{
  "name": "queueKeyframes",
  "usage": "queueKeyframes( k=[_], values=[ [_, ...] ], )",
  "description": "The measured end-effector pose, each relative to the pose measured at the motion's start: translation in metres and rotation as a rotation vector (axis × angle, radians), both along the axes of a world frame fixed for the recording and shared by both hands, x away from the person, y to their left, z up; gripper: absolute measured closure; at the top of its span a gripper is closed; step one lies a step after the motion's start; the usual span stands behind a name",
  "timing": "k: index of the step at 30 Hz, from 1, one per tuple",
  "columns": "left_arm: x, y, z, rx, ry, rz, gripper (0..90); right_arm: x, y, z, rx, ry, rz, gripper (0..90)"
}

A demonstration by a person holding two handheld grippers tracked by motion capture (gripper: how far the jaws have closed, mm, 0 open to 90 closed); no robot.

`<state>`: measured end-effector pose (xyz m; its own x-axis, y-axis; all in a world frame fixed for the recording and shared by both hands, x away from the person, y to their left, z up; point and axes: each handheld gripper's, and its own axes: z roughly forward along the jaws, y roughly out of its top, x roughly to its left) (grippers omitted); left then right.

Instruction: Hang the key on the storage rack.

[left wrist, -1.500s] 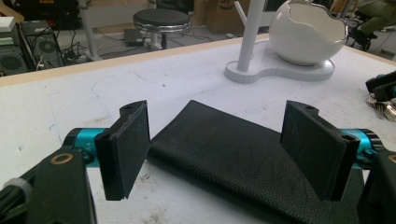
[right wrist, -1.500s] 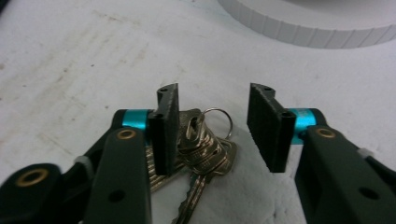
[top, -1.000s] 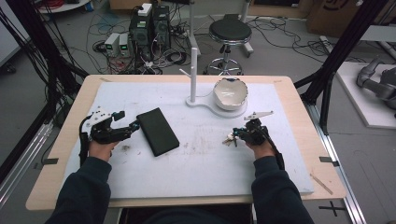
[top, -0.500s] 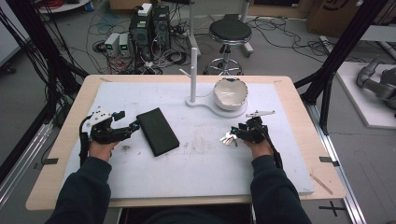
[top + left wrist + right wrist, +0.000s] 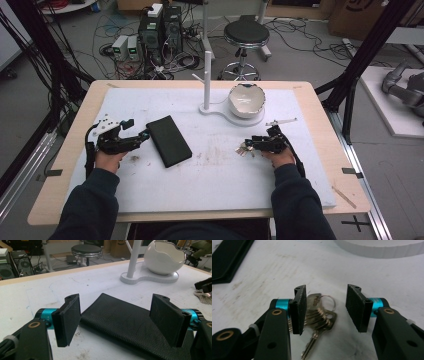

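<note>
A bunch of keys [image 5: 318, 315] lies flat on the white mat [image 5: 220, 175], right of centre, between the half-spread jaws of the right gripper [image 5: 325, 307], which have just been opening; one pad stands against the bunch, the other clear of it, so nothing is pinched. The left gripper [image 5: 120, 320] hovers with jaws spread wide over the near end of a black wallet [image 5: 130, 325] lying flat at the left of the mat; its pads touch nothing. Risks, as judged from this arrangement: the keys are thin, smooth metal, fanned loosely on a wire ring [image 5: 328, 301], so closing jaws may catch only one blade and let the rest swing or slip, or may push the bunch along the mat rather than lift it; pads that ride over the flat blades could close on nothing. The wallet, a soft rectangular slab with a pebbled leather-like grain, lies low and broad, and a grip across its width may buckle it or slide off its edge. Beyond stands a glossy white bowl [image 5: 246, 100] with a jagged eggshell rim, seated on a white base [image 5: 225, 111] that also carries a slim upright post [image 5: 207, 75]; a careless carry could knock it. The pads are matte black and blocky.
</note>
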<state>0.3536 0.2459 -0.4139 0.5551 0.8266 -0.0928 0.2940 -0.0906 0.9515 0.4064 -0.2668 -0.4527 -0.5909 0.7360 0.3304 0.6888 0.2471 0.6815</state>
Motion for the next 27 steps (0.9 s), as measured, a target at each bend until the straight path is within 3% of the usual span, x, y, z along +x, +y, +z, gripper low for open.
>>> queueKeyframes(
  k=[2, 3, 4, 5, 8, 9, 13, 15, 18, 20, 24, 26, 27],
  values=[
    [0.000, 0.000, 0.000, 0.000, 0.002, -0.001, 25.1, -0.002, 0.003, 0.001, -0.031, -0.009, 0.034, 61.6],
    [0.000, 0.000, 0.000, 0.000, 0.004, -0.001, 25.1, -0.004, 0.004, 0.004, -0.053, -0.026, 0.040, 72.4],
    [0.000, 0.000, 0.000, 0.001, 0.004, -0.001, 25.0, -0.005, 0.004, 0.006, -0.046, -0.034, 0.056, 85.9],
    [0.000, 0.000, 0.000, -0.002, 0.005, -0.002, 25.1, -0.007, 0.004, 0.009, -0.076, -0.062, 0.056, 87.6],
    [0.000, 0.000, 0.000, -0.002, 0.002, -0.002, 25.3, -0.009, 0.005, 0.011, -0.101, -0.068, 0.065, 90.0],
    [0.000, 0.000, 0.000, -0.001, 0.003, -0.002, 25.3, -0.010, 0.005, 0.010, -0.131, -0.074, 0.065, 90.0],
    [0.000, 0.000, 0.000, -0.003, 0.001, 0.001, 25.3, -0.011, 0.003, 0.013, -0.133, -0.104, 0.050, 90.0],
    [0.000, 0.000, 0.000, 0.000, 0.002, -0.002, 25.4, -0.010, 0.003, 0.014, -0.127, -0.124, 0.002, 69.1],
    [0.000, -0.001, 0.000, 0.002, 0.004, -0.002, 25.4, -0.004, 0.003, 0.008, -0.153, -0.129, -0.019, 65.5],
    [0.000, -0.001, 0.000, 0.003, 0.004, -0.003, 25.5, -0.001, 0.005, 0.003, -0.159, -0.124, 0.007, 66.7],
    [0.000, -0.001, -0.001, 0.005, 0.006, -0.001, 25.5, 0.000, 0.011, 0.002, -0.254, -0.198, 0.068, 75.0],
    [0.000, -0.001, -0.001, 0.005, 0.005, -0.002, 25.5, 0.000, 0.012, 0.003, -0.260, -0.193, 0.070, 90.0],
    [0.000, 0.000, 0.000, 0.005, 0.006, -0.002, 25.5, -0.001, 0.013, 0.003, -0.271, -0.195, 0.075, 90.0]
  ],
)
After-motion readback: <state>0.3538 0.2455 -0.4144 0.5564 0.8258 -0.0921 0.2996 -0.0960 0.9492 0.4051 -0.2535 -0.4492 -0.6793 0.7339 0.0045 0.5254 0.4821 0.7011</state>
